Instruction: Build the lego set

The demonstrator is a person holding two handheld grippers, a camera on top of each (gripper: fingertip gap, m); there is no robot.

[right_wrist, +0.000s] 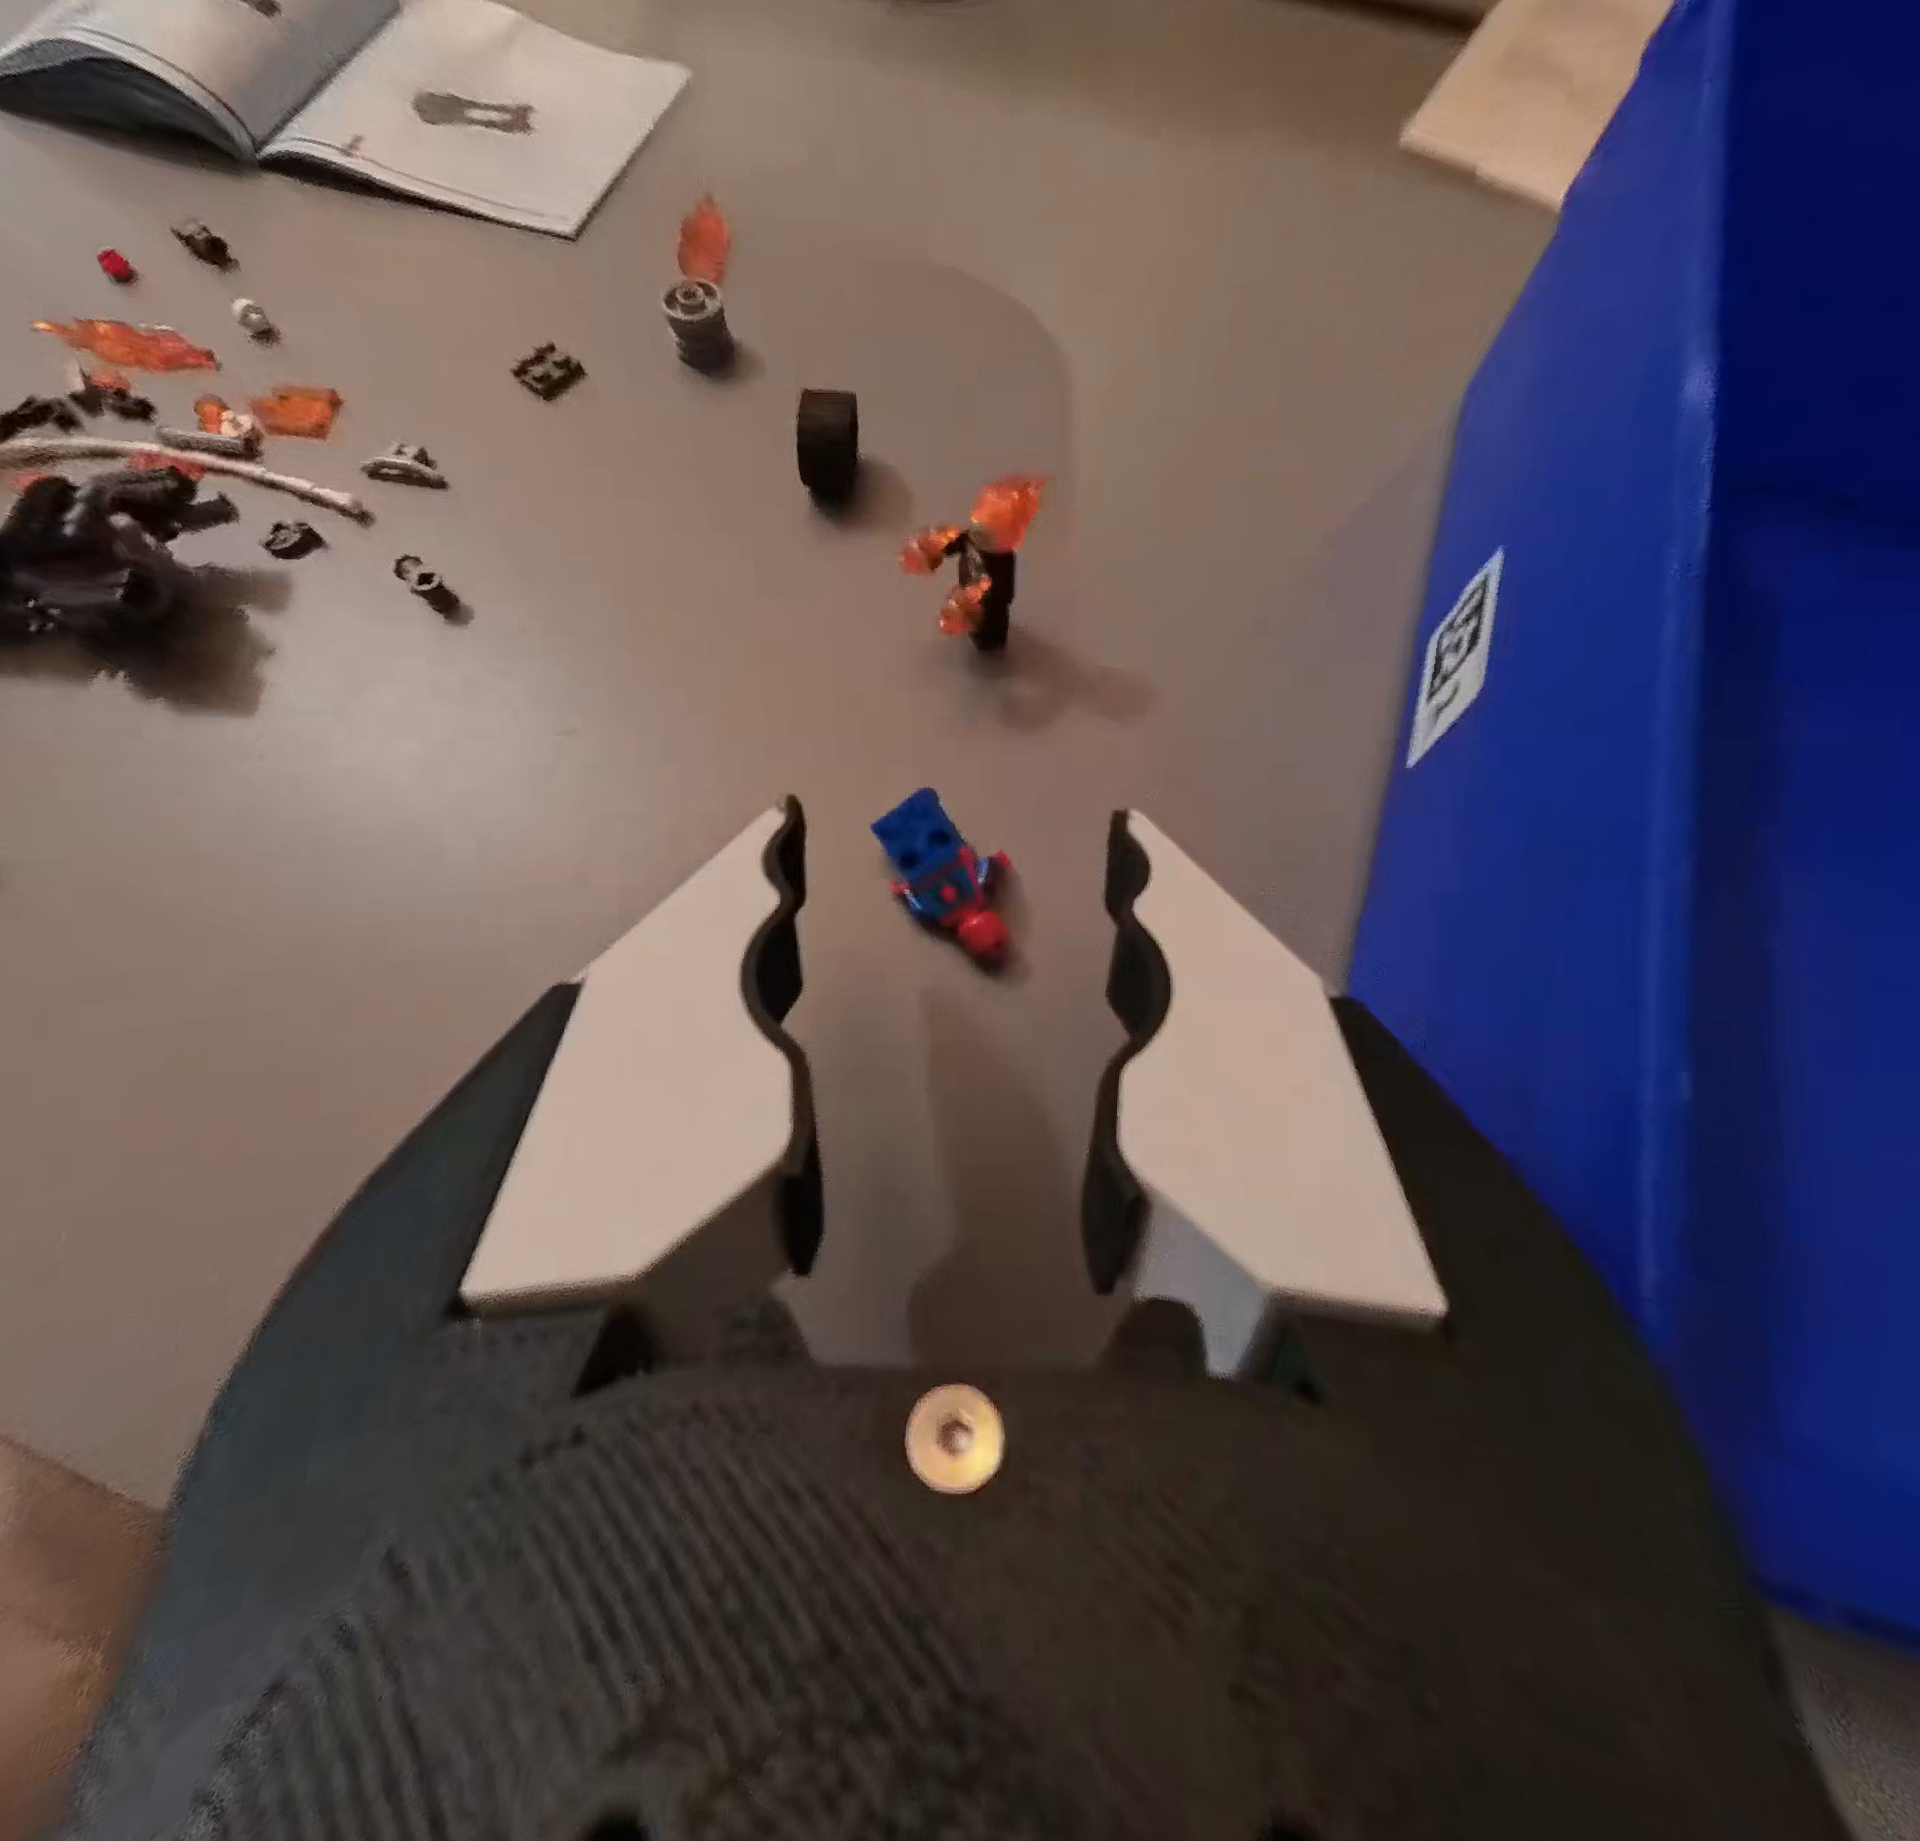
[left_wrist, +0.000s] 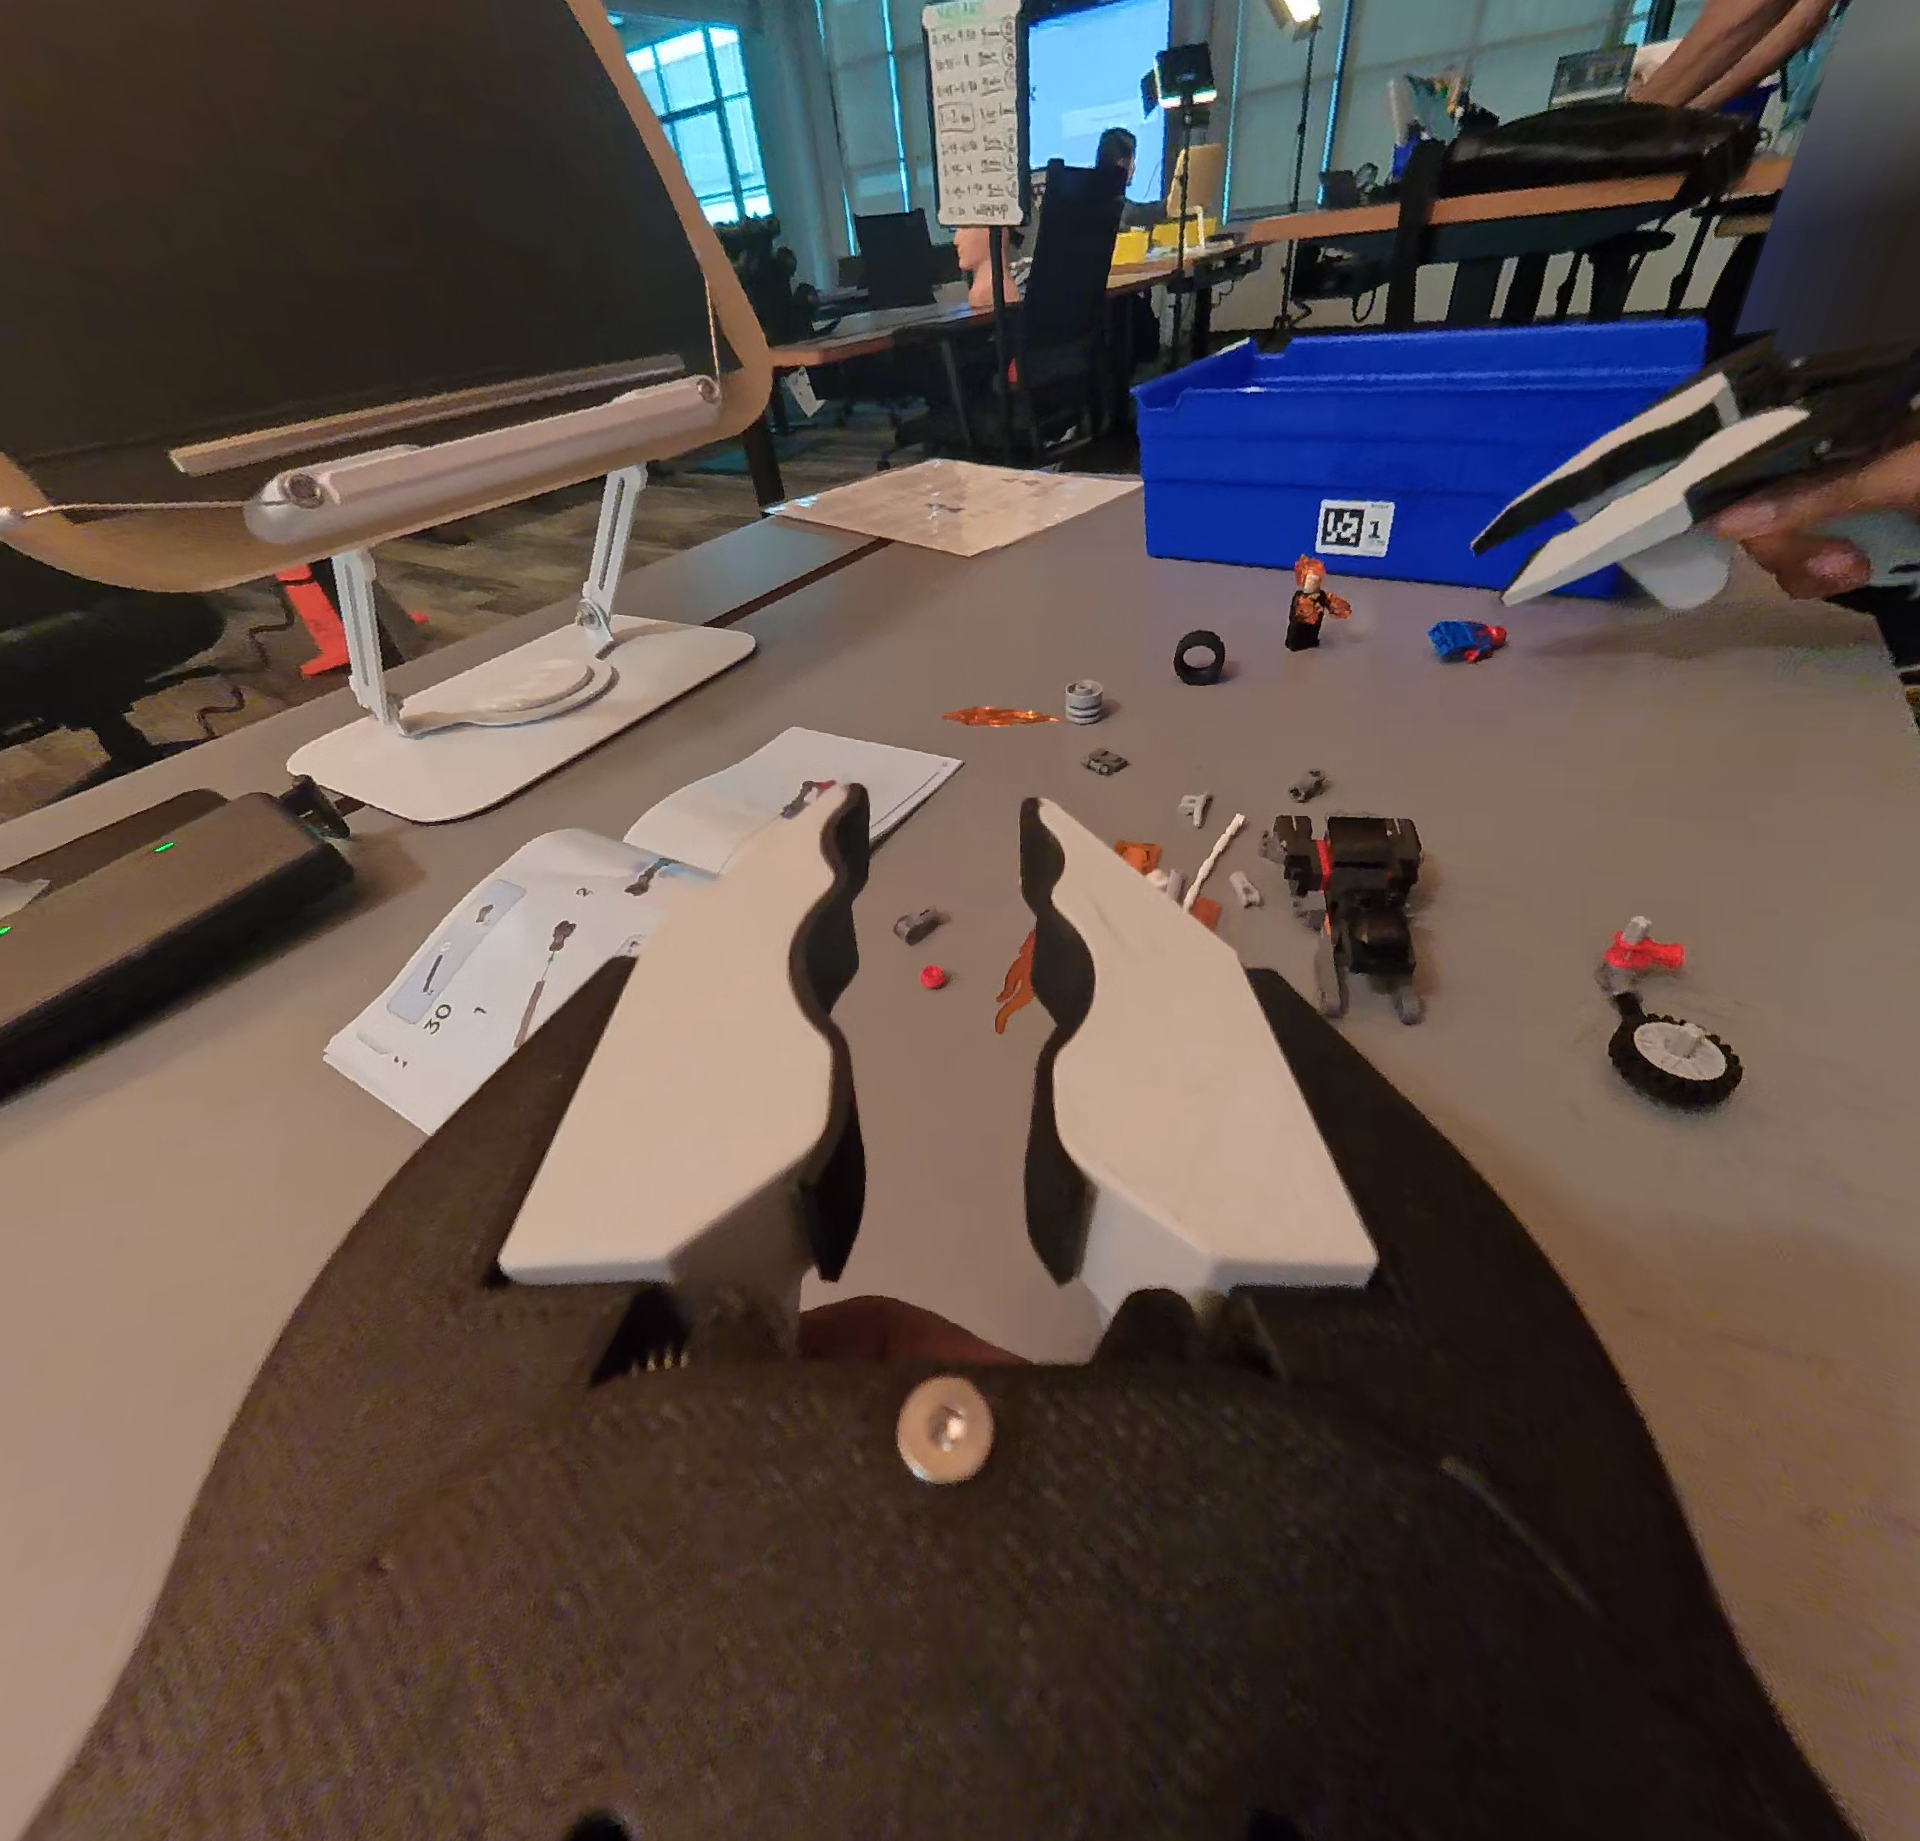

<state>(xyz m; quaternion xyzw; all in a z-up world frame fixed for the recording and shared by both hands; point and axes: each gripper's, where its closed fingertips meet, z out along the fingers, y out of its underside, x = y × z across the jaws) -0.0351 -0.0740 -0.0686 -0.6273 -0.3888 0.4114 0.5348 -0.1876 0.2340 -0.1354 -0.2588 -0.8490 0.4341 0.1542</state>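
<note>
Overhead, the right gripper (right_wrist: 951, 825) hangs above the grey desk (right_wrist: 623, 856) with its fingers spread apart and empty, framing a blue-and-red minifigure (right_wrist: 948, 882) lying on its back between the tips. At 12 o'clock from it a flame-headed minifigure (right_wrist: 982, 570) stands upright, with a black tyre (right_wrist: 828, 437) beyond at 11 o'clock. A blue bin (right_wrist: 1662, 752) stands close by at 3 o'clock. The left gripper (left_wrist: 943, 809) is likewise parted and holds nothing; a small red stud (left_wrist: 932, 978) shows between its fingers. At its 2 o'clock lies the half-built black motorcycle (left_wrist: 1351, 898), at 3 o'clock a spoked wheel (left_wrist: 1675, 1053), and at 10 o'clock the open instruction booklet (left_wrist: 499, 960).
</note>
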